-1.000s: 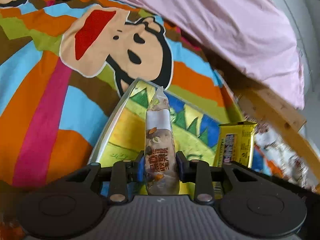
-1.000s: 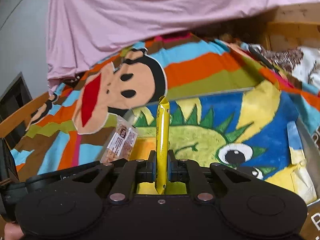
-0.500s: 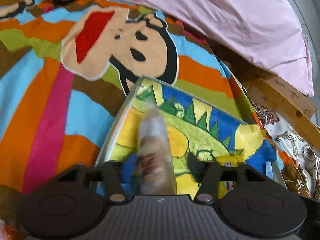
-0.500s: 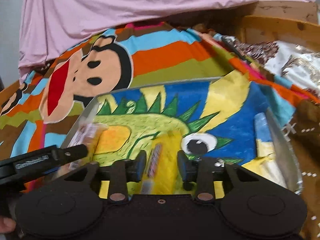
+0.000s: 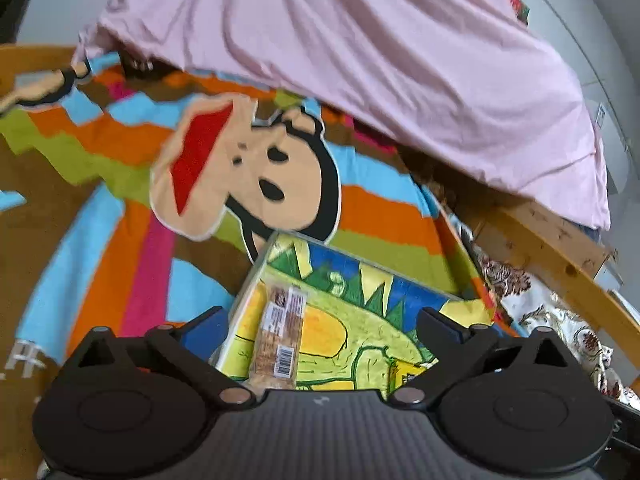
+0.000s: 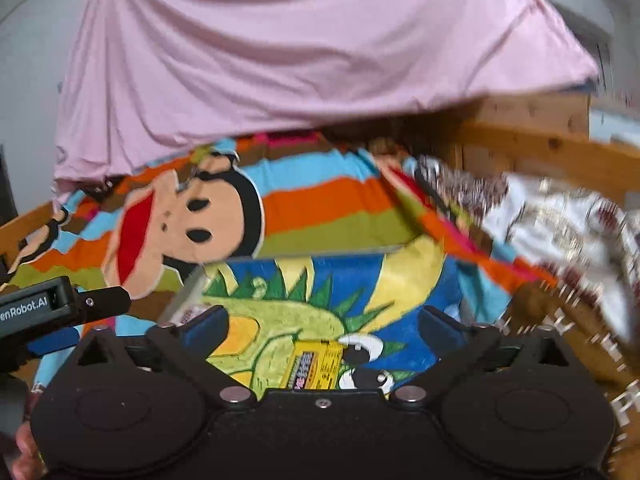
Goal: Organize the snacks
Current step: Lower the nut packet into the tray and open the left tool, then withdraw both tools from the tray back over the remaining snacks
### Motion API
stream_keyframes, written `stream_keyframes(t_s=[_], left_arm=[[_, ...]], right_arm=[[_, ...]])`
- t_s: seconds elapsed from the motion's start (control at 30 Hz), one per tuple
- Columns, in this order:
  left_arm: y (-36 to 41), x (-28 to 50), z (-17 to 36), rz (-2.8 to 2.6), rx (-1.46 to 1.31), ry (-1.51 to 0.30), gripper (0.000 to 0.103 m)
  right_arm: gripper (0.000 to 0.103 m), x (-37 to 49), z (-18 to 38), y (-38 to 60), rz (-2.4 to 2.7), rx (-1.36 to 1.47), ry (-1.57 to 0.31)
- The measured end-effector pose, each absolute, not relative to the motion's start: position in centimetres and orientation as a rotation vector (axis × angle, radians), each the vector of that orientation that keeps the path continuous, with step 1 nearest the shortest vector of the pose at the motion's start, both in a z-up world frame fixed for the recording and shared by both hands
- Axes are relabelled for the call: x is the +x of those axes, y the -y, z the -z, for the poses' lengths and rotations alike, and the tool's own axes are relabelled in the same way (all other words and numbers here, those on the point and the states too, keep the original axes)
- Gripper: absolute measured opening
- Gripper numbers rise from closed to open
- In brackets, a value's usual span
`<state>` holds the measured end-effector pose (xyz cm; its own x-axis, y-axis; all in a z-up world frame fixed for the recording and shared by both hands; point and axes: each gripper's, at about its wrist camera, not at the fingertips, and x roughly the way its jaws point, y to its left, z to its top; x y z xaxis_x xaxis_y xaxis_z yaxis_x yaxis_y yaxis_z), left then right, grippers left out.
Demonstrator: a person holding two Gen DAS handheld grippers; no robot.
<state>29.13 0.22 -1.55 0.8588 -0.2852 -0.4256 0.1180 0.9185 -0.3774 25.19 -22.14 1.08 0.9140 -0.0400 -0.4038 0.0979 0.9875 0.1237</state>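
A tray (image 5: 362,300) with a green and yellow cartoon print lies on the striped monkey blanket (image 5: 120,216). A brown nut-bar packet (image 5: 280,332) lies flat in the tray's left part. A yellow snack packet (image 6: 316,366) lies flat in the tray (image 6: 400,288) near its middle; its corner shows in the left wrist view (image 5: 404,374). My left gripper (image 5: 320,330) is open and empty above the brown packet. My right gripper (image 6: 324,330) is open and empty above the yellow packet.
A pink sheet (image 5: 360,60) hangs over the back of the bed. A wooden bed frame (image 5: 560,248) runs along the right. A patterned white and brown cloth (image 6: 540,216) lies to the right of the tray. The left gripper's side (image 6: 48,308) shows at the right wrist view's left edge.
Both grippers opened and let go of their packets, which now lie flat in the tray. Both grippers have pulled back and up from the tray.
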Motion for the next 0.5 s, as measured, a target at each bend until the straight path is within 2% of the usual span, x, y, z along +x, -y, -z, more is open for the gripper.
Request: stream_keyframes(t_s=[0.33,0.5], left_arm=[[-1.1,21.7,-2.8,0.150,-0.318,-0.392,0.103],[-0.9,17.6,-3.7,0.134,-0.239,-0.343,0.103]], right_arm=[[0.102,15.0,-4.7,20.9,0.123,-0.004,-0.163],[0.102,10.7,-5.1,20.8,0.201,-0.048,-0.107]])
